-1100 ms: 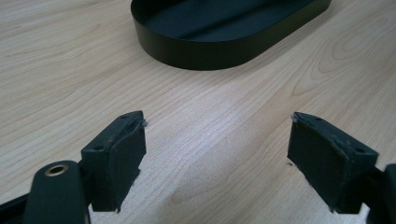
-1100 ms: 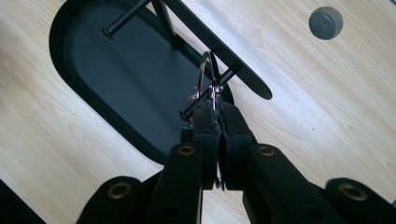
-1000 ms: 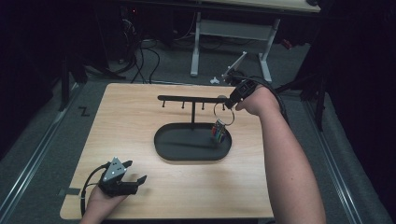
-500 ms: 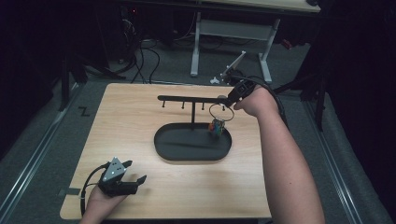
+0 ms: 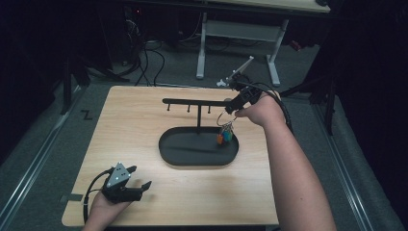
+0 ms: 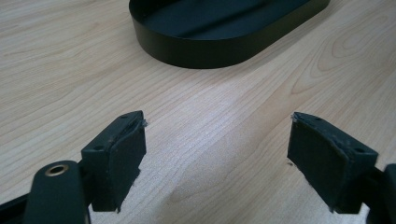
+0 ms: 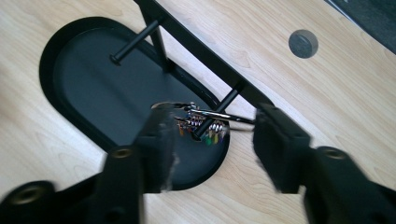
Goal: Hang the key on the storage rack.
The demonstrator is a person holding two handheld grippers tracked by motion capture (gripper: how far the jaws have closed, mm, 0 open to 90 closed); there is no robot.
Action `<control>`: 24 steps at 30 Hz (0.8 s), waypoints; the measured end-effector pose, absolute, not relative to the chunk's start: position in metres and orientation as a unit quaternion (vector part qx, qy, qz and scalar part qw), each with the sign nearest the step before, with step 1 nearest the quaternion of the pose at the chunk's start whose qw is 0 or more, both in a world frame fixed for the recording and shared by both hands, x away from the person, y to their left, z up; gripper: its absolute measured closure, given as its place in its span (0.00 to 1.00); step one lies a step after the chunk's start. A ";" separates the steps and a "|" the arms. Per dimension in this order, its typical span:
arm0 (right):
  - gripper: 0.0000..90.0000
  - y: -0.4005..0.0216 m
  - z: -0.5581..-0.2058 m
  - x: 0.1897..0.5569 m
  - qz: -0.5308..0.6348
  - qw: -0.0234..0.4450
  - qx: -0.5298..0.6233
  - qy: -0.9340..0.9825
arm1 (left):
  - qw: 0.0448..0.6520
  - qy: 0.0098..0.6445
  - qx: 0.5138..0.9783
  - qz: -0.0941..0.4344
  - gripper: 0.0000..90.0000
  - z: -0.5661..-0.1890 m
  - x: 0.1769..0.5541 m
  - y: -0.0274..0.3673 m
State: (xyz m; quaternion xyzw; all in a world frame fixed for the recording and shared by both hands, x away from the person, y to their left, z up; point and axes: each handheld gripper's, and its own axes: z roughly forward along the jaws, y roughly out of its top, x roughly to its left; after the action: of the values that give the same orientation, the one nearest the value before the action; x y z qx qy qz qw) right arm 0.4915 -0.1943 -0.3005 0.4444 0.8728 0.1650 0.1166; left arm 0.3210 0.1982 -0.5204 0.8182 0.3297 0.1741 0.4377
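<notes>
1. Key bunch hangs by its ring from the end peg of the rack, over the tray.
2. Right hand-held gripper, jaws just opened, holds nothing; withdrawing carelessly could snag the ring and knock it off.
3. Left hand-held gripper rests open, empty, on the counter.

a dim lab or workshop: a light wooden table stands on grey carpet, with tangled cables on the floor and a white-legged desk behind it.
</notes>
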 end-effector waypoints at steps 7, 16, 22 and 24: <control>0.30 -0.196 -0.312 0.484 0.176 0.139 0.451 0.864 | 0.436 0.330 0.819 0.175 0.22 -0.521 0.321 0.197; 0.18 -0.206 -0.324 0.466 0.203 0.155 0.463 0.849 | 0.434 0.329 0.820 0.175 0.22 -0.521 0.321 0.197; 0.15 -0.214 -0.340 0.447 0.223 0.185 0.479 0.828 | 0.434 0.328 0.820 0.175 0.22 -0.522 0.321 0.195; 0.15 -0.217 -0.346 0.440 0.237 0.191 0.480 0.823 | 0.431 0.327 0.822 0.176 0.22 -0.523 0.321 0.194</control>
State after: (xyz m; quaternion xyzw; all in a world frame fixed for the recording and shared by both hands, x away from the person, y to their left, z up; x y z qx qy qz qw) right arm 0.4395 -0.2168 -0.3461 0.4797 0.8230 0.2373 0.1906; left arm 0.3206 0.1938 -0.5228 0.8223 0.3271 0.1756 0.4312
